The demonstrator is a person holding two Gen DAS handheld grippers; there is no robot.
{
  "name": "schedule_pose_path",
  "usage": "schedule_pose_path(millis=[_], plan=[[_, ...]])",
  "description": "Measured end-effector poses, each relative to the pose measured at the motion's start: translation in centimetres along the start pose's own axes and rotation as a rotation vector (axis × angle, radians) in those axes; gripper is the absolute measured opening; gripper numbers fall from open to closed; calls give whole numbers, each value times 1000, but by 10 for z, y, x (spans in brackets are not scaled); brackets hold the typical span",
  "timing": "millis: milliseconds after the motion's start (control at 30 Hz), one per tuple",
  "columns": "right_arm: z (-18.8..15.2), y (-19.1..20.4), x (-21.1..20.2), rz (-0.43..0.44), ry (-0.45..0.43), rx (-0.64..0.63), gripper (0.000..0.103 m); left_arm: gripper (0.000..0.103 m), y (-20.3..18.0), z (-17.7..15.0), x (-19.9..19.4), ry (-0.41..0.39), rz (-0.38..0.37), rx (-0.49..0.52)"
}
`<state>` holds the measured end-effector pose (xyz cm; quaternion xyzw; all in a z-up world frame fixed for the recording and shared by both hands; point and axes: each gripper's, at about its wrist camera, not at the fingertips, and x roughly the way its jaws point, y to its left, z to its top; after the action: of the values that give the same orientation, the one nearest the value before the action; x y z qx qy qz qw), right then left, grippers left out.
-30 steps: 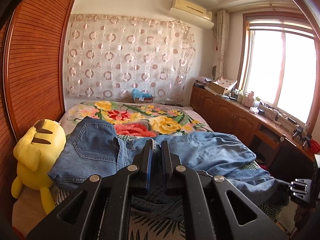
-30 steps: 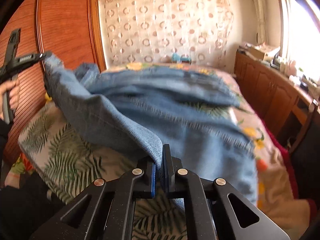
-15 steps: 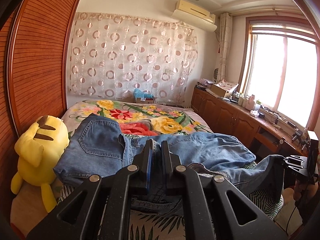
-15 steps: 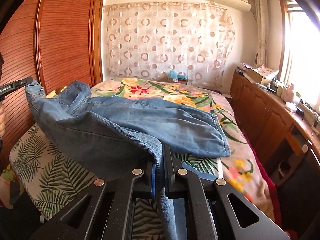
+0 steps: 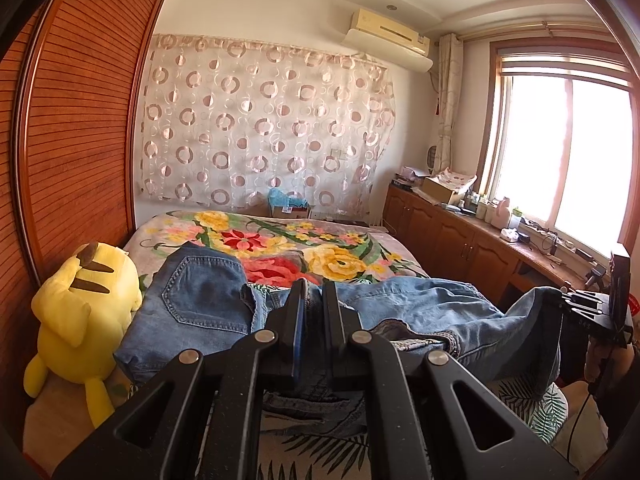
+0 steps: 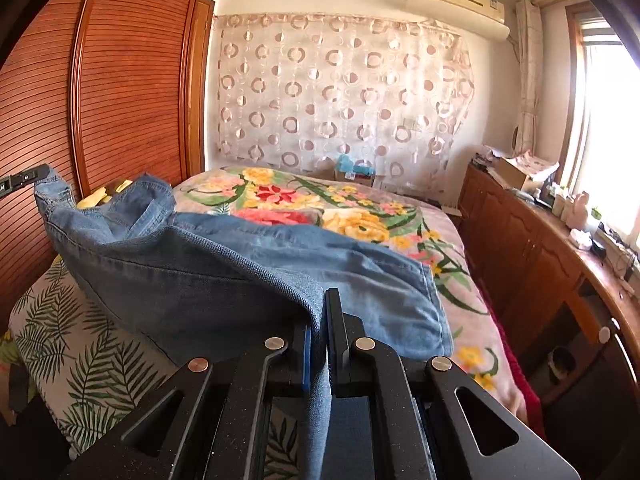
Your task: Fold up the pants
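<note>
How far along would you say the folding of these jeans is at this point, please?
Early. Done: both tongs are shut on denim, the left tongs at the waist end, the right tongs on a leg edge. In hand: the jeans hang lifted between them above the bed. Left: no finished fold shows; the legs lie rumpled and need doubling over.

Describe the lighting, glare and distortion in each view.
Left wrist view: the window on the right is blown out to white, fisheye bends the wardrobe, corners are black, and the jeans are sharp. Right wrist view: glare washes the right edge, the wardrobe bows, and the denim nearest the lens is slightly soft.
</note>
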<state>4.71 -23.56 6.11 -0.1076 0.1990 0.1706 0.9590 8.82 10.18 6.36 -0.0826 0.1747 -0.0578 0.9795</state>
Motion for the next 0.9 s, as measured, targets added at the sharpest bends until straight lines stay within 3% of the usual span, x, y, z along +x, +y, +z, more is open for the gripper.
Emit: schedule_pose_path(millis=[267,633,900], plan=[[-4,-2,35,18,1,22,6,9,9,3,32,43,8,-5],[-3,-12,101,33,97,-1,6,9,24,-5,86,128,18,-11],[13,-19,123,49,134,-6,6,9,25,-2,103,147,17,-1]])
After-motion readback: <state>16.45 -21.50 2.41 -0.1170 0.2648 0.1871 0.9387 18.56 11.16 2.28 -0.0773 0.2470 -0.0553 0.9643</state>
